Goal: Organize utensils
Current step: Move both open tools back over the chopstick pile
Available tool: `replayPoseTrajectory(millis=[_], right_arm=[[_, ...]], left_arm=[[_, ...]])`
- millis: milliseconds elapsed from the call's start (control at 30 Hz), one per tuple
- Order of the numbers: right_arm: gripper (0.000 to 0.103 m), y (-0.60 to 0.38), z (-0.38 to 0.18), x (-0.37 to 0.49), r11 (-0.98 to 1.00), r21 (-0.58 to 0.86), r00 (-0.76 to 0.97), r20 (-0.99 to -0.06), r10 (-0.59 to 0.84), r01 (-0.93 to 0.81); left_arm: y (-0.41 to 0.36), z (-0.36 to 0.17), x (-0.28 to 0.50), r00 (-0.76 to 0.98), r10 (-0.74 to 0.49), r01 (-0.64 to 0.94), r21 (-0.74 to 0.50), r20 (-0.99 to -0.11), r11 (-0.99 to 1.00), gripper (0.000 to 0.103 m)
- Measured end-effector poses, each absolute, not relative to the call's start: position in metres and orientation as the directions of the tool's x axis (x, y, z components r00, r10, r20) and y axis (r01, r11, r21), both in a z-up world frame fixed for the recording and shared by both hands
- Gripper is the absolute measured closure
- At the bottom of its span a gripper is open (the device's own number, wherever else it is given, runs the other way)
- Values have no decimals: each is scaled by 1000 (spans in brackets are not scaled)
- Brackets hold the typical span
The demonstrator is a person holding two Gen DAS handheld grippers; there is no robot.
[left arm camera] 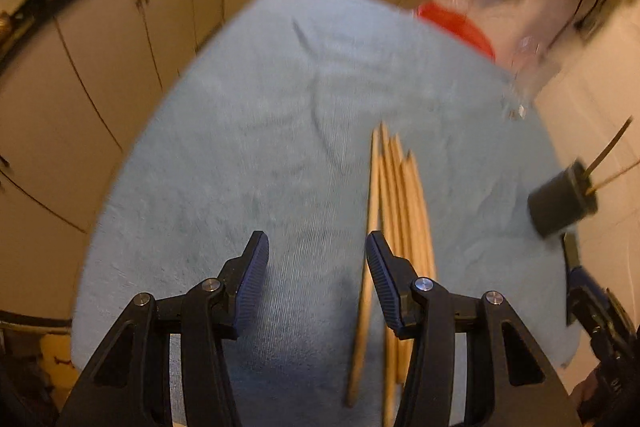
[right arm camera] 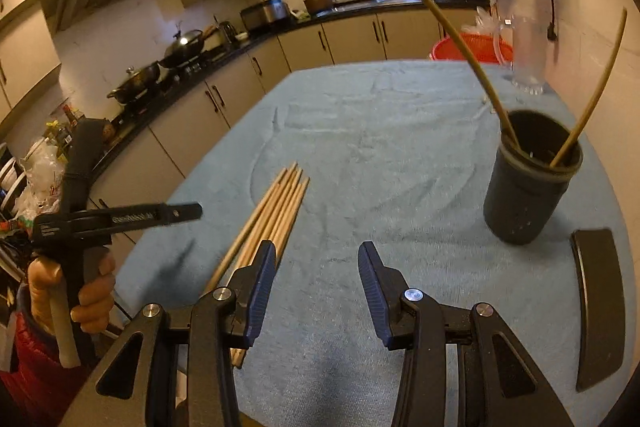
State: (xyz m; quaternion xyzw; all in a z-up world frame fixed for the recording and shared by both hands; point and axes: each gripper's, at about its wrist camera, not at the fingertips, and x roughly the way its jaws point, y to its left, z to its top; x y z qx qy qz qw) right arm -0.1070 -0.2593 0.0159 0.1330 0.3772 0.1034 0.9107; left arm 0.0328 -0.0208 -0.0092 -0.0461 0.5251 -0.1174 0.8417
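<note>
While both claws hang parted and empty over the blue-covered tabletop [right arm camera: 360,131], the chopsticks wait.

Left claw [left arm camera: 316,283] stands moderately wide at lower centre, its right finger over the loose wooden chopsticks [left arm camera: 400,195]. Right claw [right arm camera: 316,287] gapes likewise, the bundle beside its left finger. At right, a dark holder cup [right arm camera: 524,195] stands upright holding two chopsticks [right arm camera: 472,55].

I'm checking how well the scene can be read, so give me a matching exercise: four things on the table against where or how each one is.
Things:
1. loose chopsticks
2. dark cup
3. red basket
4. black curved piece

States:
A. flat on the cloth beside the cup
B. at the table's far edge
C. lying bundled on the cloth
D. upright, holding two sticks

Pairs: 1-C, 2-D, 3-B, 4-A
</note>
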Motion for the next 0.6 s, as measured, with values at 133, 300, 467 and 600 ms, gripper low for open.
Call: replayPoseTrajectory(millis=[133, 300, 467, 600], right_arm=[[56, -261, 10, -102, 933, 351, 670, -674, 310, -79], [56, -262, 5, -100, 943, 328, 657, -697, 287, -65], [56, -261, 0, -96, 945, 323, 642, -712, 284, -59], [57, -254, -3, -87, 940, 334, 614, -728, 305, -72]], left_arm=[[-31, -25, 43, 376, -227, 180, -169, -898, 969, 65], [-54, -35, 52, 348, -224, 217, -154, -910, 964, 77], [-73, -41, 64, 341, -204, 243, -124, -917, 962, 82], [-72, -41, 64, 362, -177, 235, -94, -915, 967, 92]])
